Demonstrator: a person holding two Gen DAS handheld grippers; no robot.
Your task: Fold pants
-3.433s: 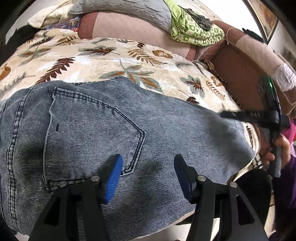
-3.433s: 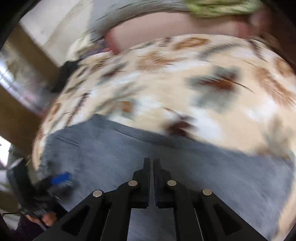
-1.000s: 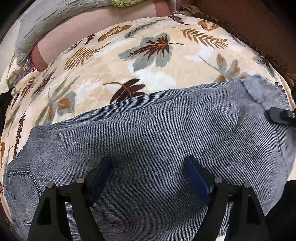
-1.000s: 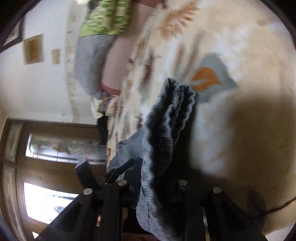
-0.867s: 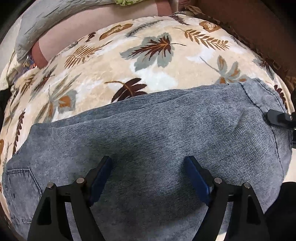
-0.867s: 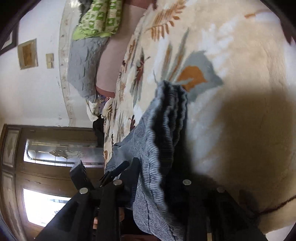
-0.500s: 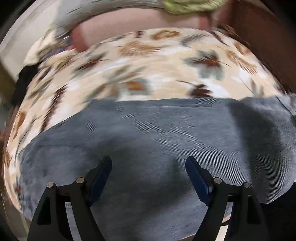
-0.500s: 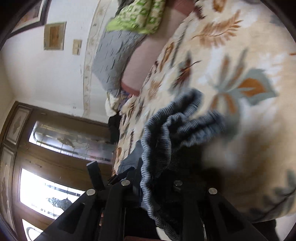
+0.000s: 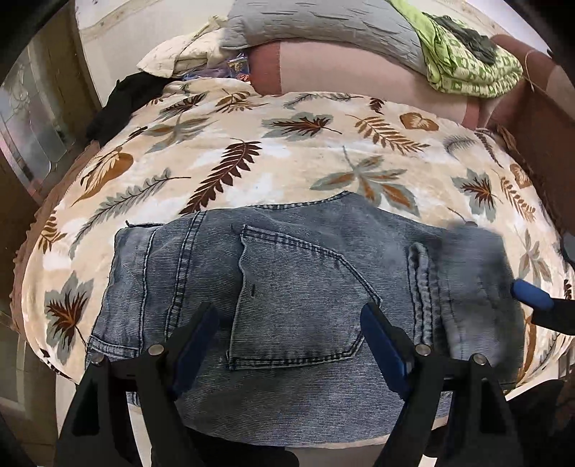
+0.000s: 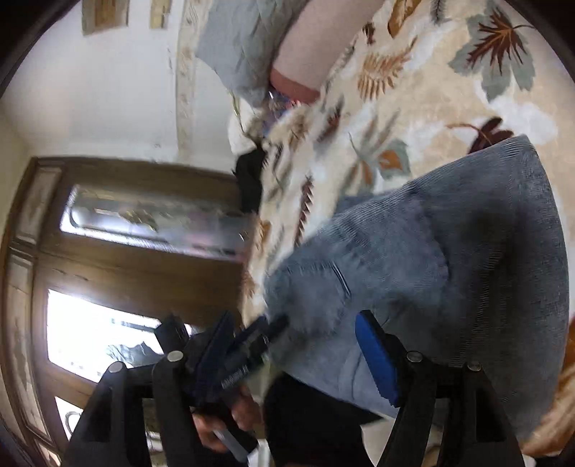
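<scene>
Pants (image 9: 305,287) beneath hand-held gripper (image 9: 291,345), untouched

Left wrist view looks steeply down, close over the jeans (image 9: 298,287) on the bed (image 9: 251,172); right wrist view, rolled sideways, faces them lower; both share jeans and bed.

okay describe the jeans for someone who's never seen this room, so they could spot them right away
Find the bed covered by the cream blanket printed with brown and grey leaves. The jeans lie folded at its near edge, back pocket facing up. They are the only blue-grey denim there; the grey pillow and green patterned cloth sit far back by the headboard.
</scene>
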